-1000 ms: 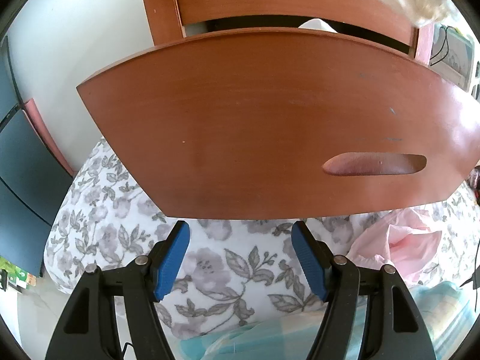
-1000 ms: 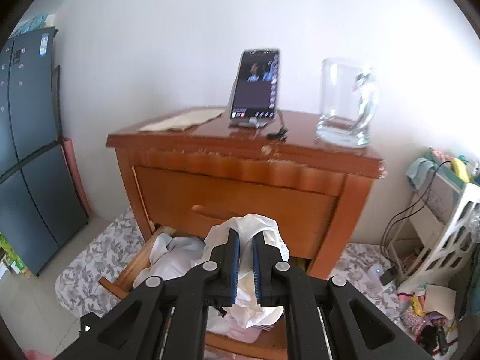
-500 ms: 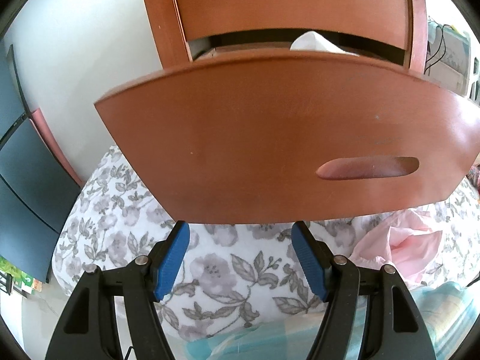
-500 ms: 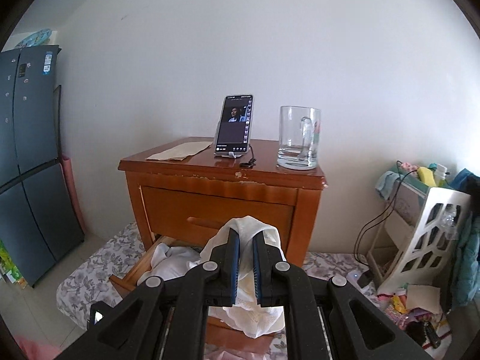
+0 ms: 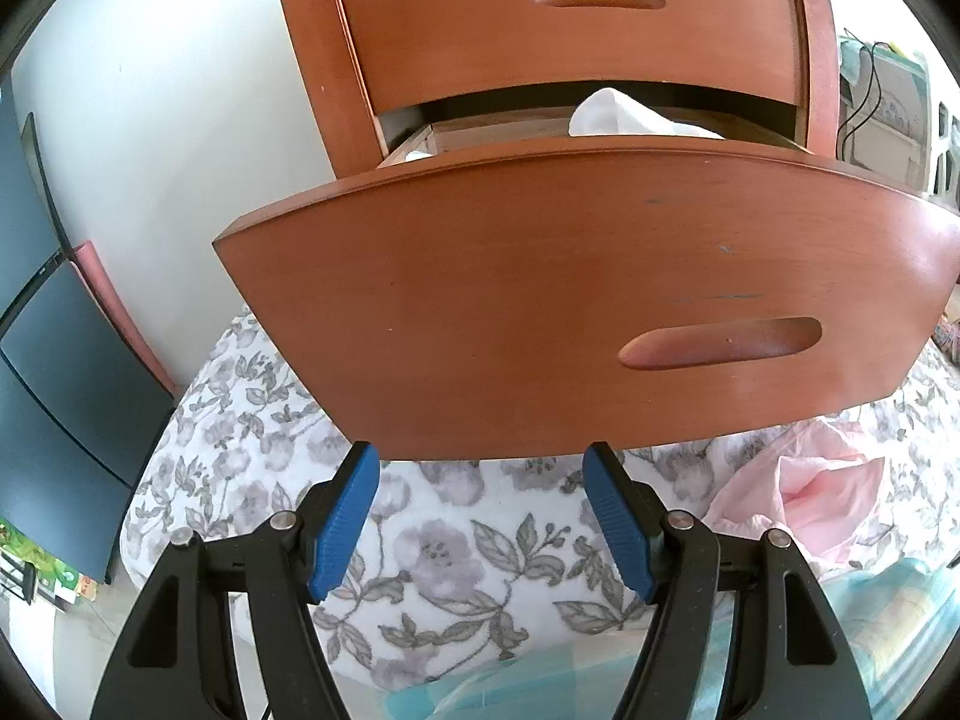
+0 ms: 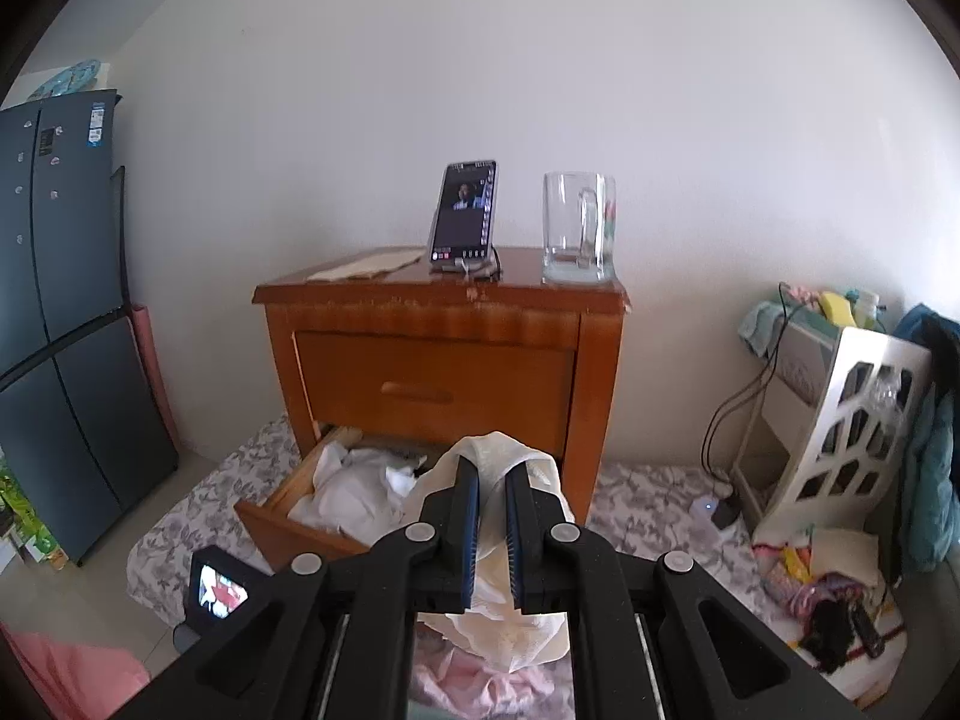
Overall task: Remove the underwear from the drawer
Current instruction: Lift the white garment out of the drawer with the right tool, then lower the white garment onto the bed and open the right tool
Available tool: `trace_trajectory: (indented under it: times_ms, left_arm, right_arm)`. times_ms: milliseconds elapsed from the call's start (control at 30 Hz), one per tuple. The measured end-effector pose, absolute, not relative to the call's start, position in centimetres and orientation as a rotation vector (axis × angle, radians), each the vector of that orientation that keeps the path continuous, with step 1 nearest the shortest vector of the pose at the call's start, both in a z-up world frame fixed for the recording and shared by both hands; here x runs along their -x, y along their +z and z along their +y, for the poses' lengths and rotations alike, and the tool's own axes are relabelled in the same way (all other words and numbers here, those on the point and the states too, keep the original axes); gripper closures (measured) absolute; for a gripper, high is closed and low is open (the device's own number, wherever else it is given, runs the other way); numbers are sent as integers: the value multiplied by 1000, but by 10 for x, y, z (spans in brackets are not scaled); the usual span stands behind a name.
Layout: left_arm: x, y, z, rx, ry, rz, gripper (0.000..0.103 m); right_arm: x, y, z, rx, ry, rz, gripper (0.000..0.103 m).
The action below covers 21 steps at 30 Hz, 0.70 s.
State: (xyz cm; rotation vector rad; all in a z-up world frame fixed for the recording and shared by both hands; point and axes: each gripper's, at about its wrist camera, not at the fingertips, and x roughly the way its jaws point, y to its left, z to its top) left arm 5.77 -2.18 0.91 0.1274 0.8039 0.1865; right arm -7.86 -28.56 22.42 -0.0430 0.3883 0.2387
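My right gripper (image 6: 492, 483) is shut on a white piece of underwear (image 6: 498, 456), which hangs from the blue pads clear of the drawer and in front of the nightstand (image 6: 444, 360). The open bottom drawer (image 6: 282, 510) holds more crumpled white garments (image 6: 354, 489). In the left wrist view, my left gripper (image 5: 480, 474) stands open and empty just below the pulled-out drawer front (image 5: 570, 300). White fabric (image 5: 618, 114) pokes up behind that front.
A phone (image 6: 463, 213) on a stand, a glass mug (image 6: 579, 228) and a paper sit on the nightstand top. A dark fridge (image 6: 54, 330) stands left, a white rack (image 6: 840, 420) with cables right. Pink cloth (image 5: 798, 492) lies on the floral mat (image 5: 450, 552).
My right gripper has pulled back and up with the underwear, away from the drawer. The left gripper has backed off from the drawer front, still open.
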Motion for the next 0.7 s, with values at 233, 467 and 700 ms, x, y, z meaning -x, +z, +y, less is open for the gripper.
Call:
trace_trajectory:
  times_ms: [233, 467, 700]
  left_arm:
    - [-55, 11, -24, -140, 188, 791, 32]
    - [-56, 11, -26, -146, 184, 794, 32]
    - [-57, 10, -25, -139, 183, 799, 32]
  right_arm:
    - [74, 180, -286, -7, 260, 518, 95]
    - [42, 123, -268, -42, 312, 688, 95]
    - [17, 79, -243, -29, 352, 800, 95]
